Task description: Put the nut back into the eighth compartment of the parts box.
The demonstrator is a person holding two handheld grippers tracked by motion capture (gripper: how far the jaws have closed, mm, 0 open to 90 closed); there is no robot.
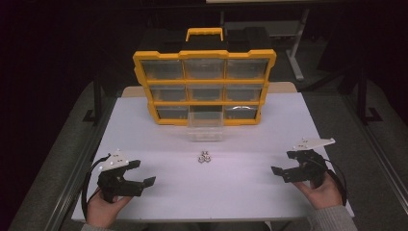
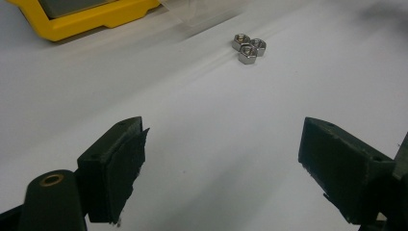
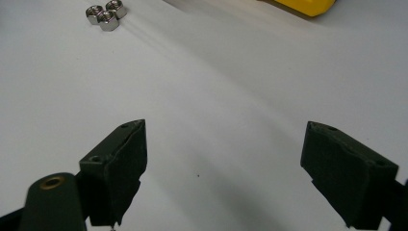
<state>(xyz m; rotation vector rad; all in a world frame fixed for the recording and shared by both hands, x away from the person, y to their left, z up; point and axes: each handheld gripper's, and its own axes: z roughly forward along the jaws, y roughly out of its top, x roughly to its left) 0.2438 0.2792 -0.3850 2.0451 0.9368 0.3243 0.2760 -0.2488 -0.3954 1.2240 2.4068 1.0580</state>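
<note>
Three nuts (image 1: pixel 205 157) lie touching mid-table, just near of the pulled-out clear drawer (image 1: pixel 205 128). Left gripper (image 1: pixel 139 174) and right gripper (image 1: pixel 283 163) wait well apart, jaws wide, empty. Best approach: isolate one nut, pinch squarely across its flats.

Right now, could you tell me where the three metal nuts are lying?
In the high view the nuts lie clustered mid-table, just in front of the pulled-out clear drawer of the yellow organizer.
</note>
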